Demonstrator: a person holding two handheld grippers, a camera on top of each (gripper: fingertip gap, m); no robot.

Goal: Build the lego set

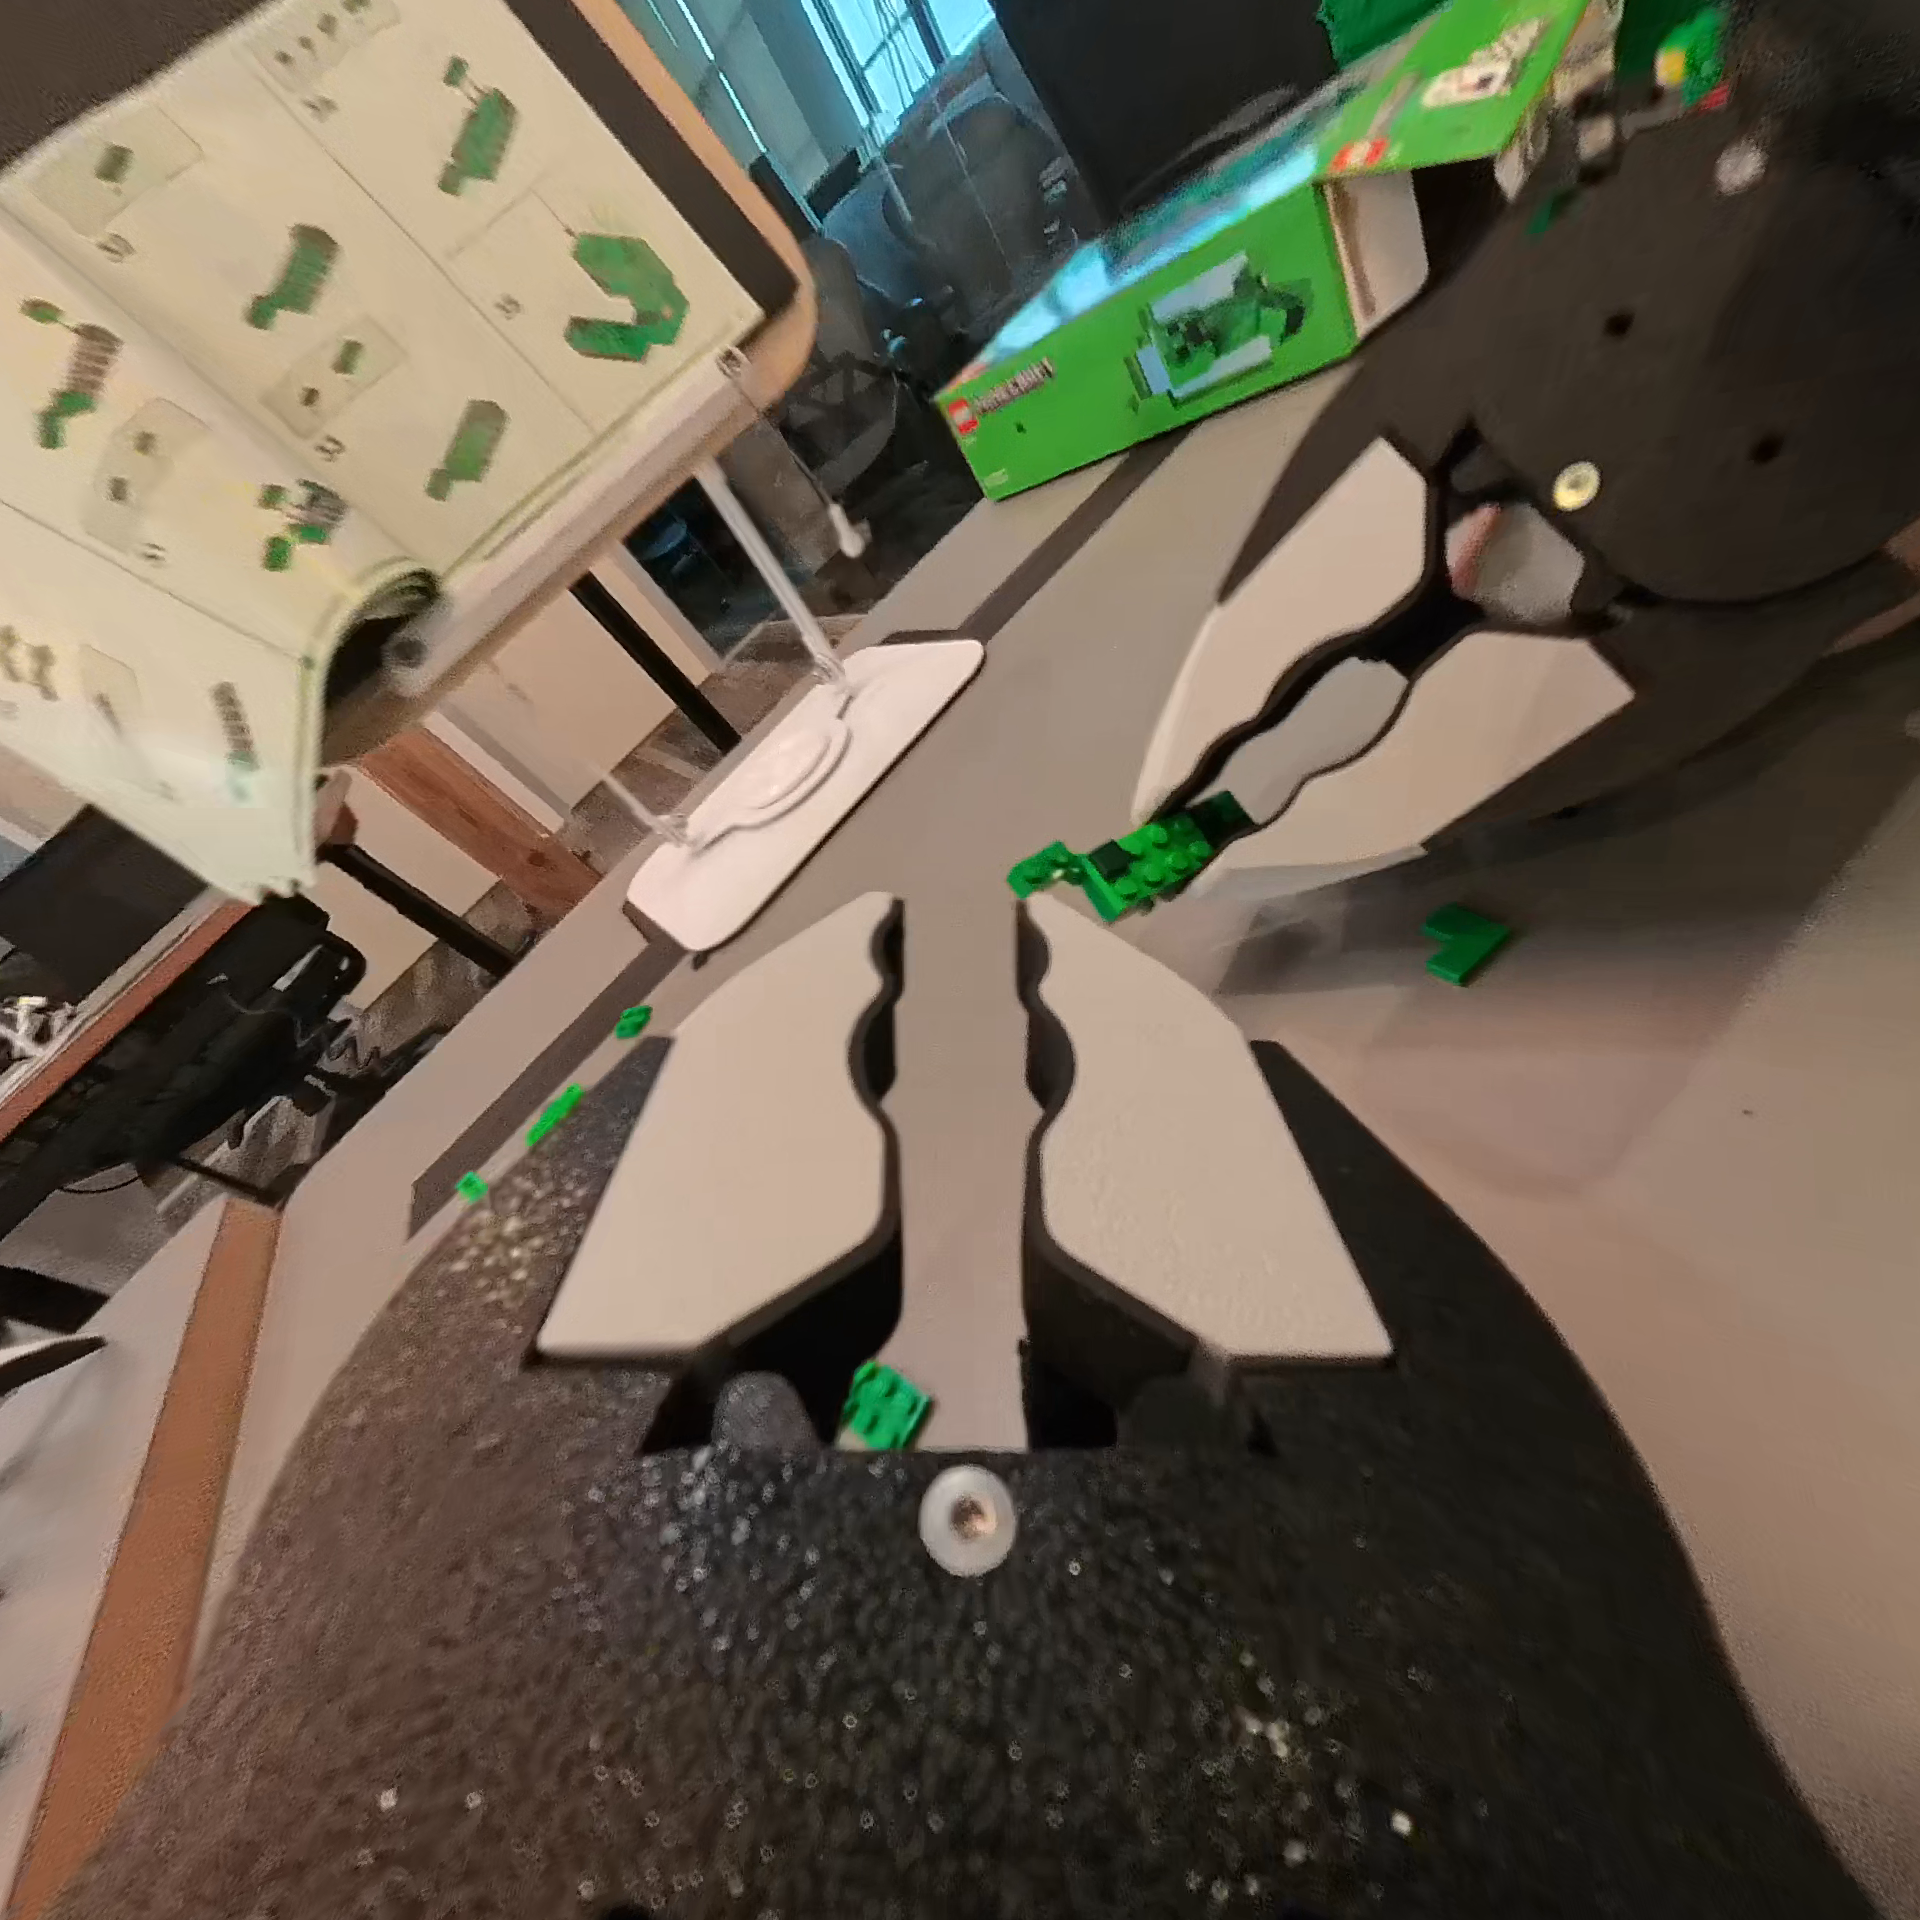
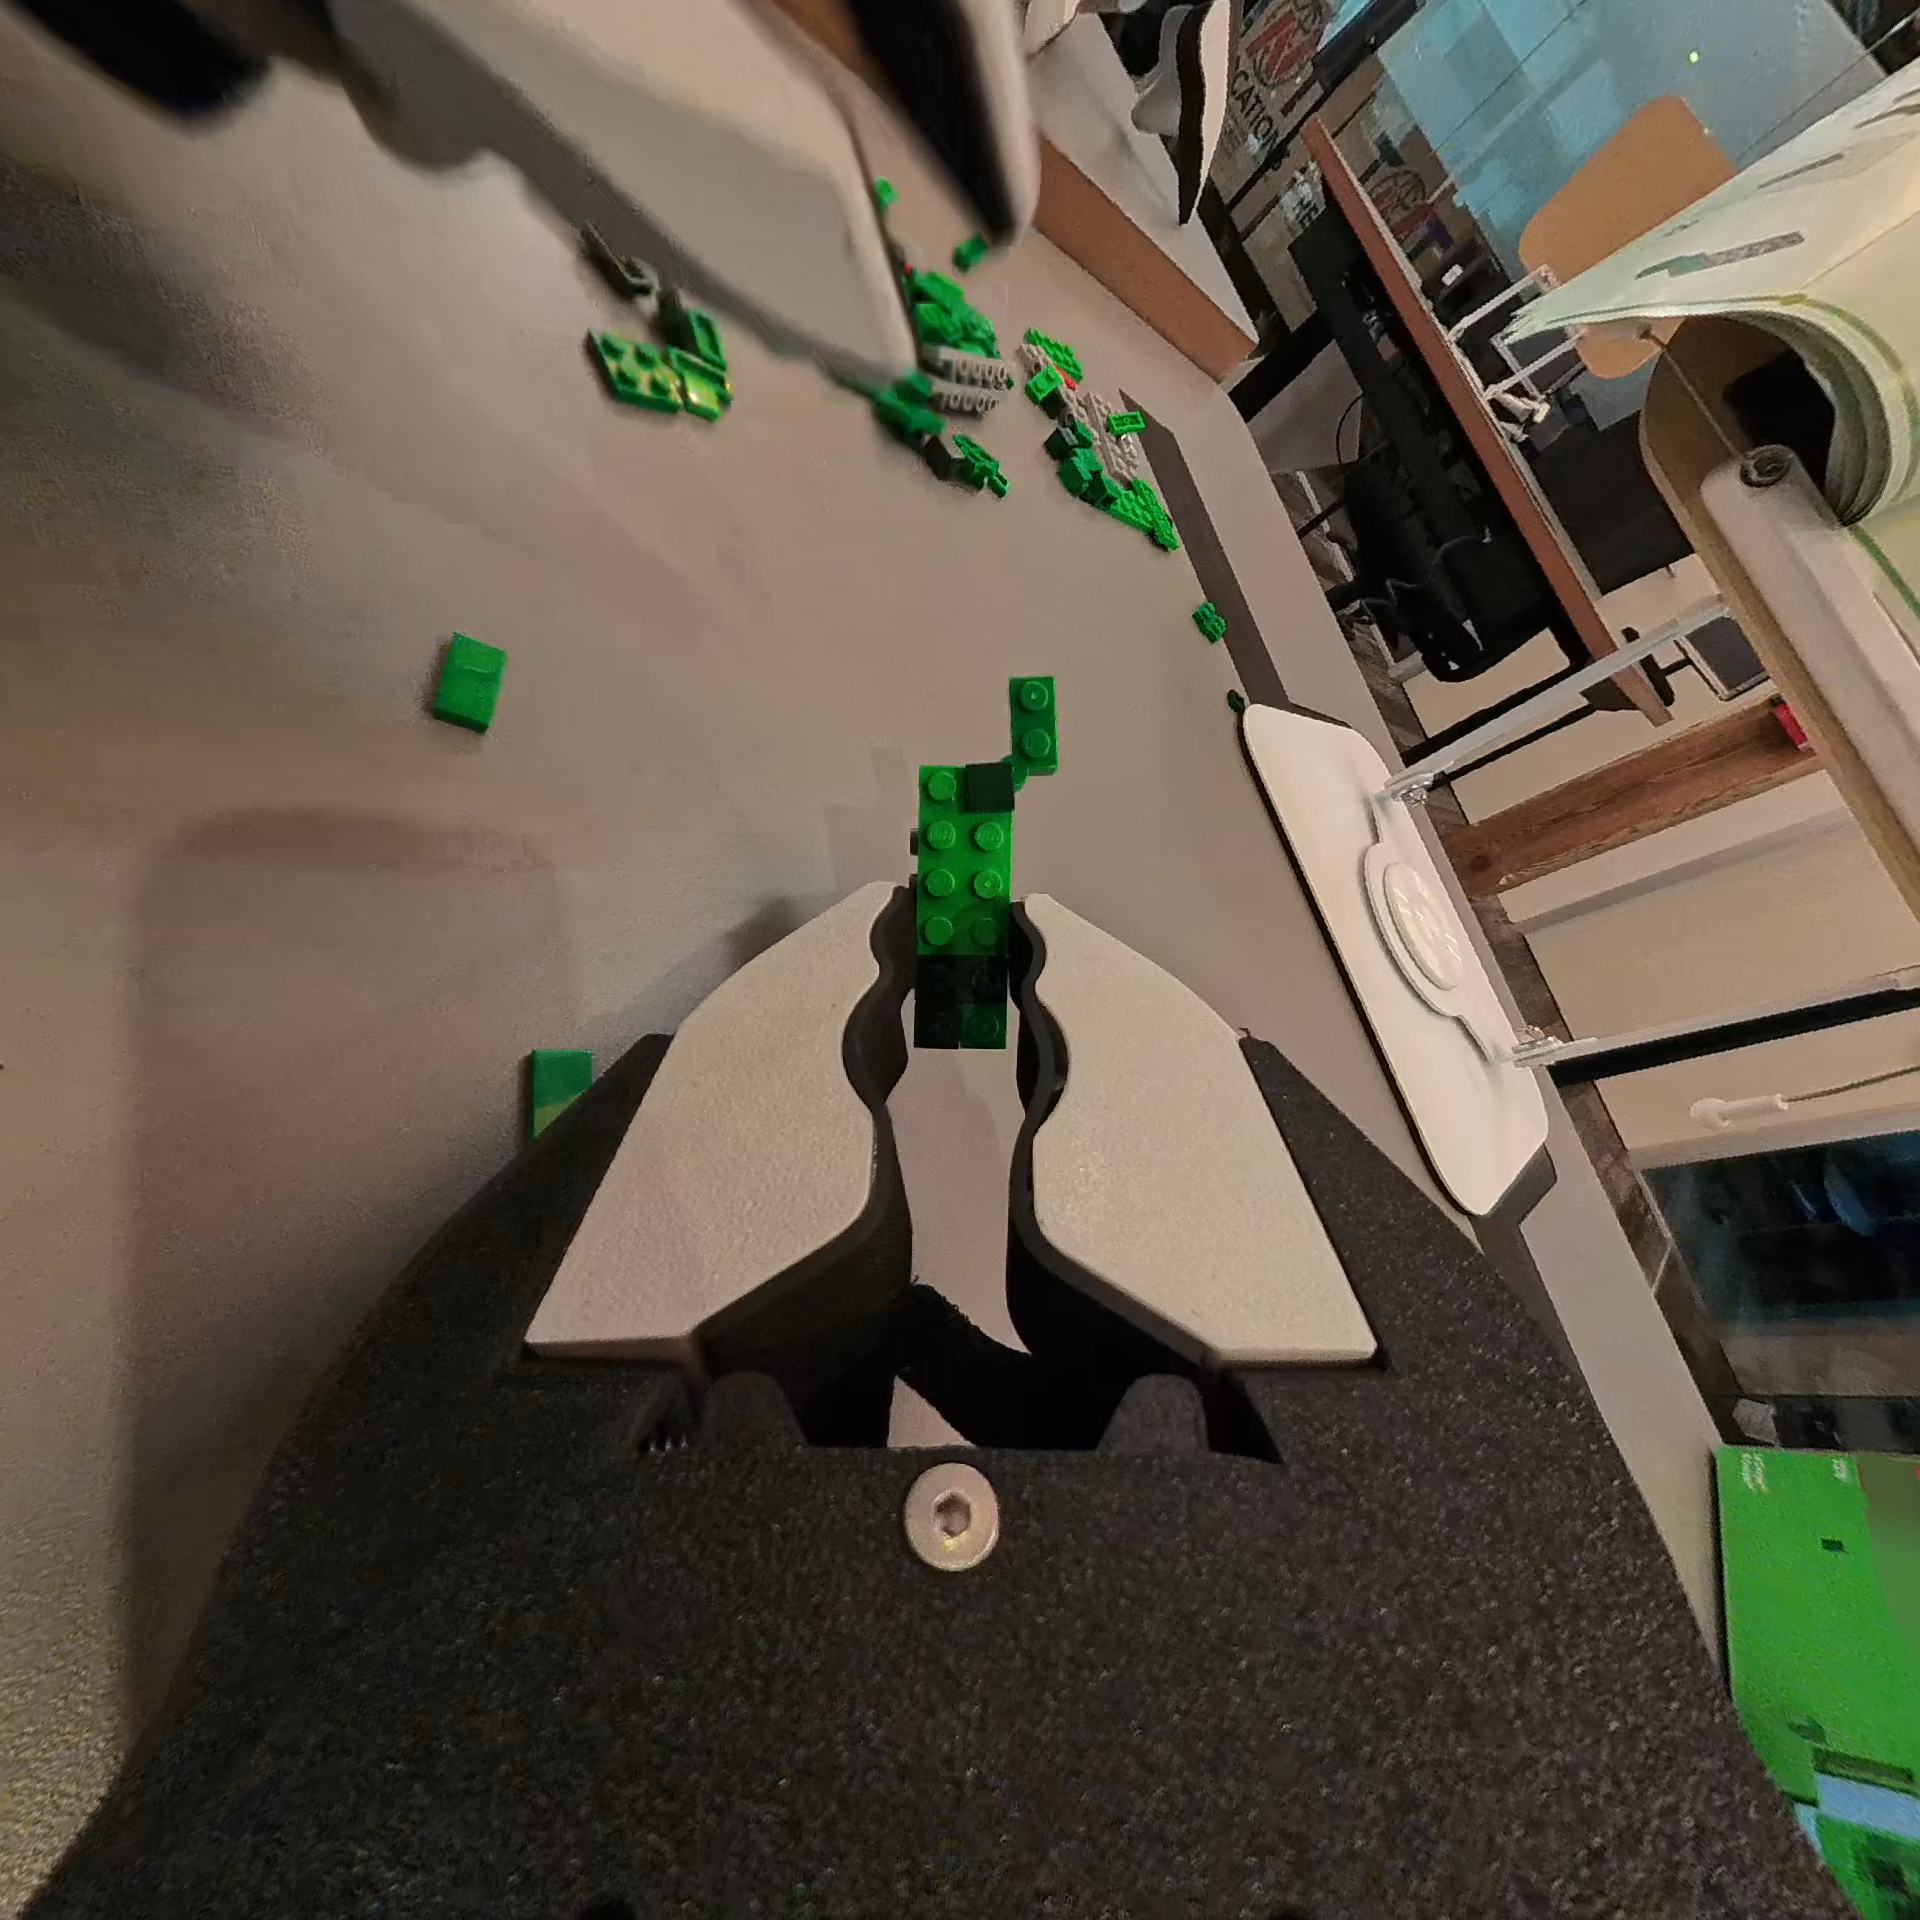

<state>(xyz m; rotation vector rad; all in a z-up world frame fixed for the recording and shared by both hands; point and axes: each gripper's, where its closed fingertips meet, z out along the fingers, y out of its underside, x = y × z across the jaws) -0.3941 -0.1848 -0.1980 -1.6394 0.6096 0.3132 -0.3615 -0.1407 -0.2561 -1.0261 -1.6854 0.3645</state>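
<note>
My right gripper is shut on a green lego assembly, a long studded plate with a dark green tile and a small plate sticking off its far end. The same assembly shows in the left wrist view, held at the tips of the right gripper just above the grey table. My left gripper is open and empty, pointing at that assembly from a short distance. A small green plate lies on the table below my left fingers. A pile of loose green and grey bricks lies farther off.
An instruction booklet sits on a clear stand with a white base. The green set box lies at the far side of the table. Loose green pieces lie on the grey table, with several near its edge. The gap from one gripper's tips to the other's is roughly 8 centimeters.
</note>
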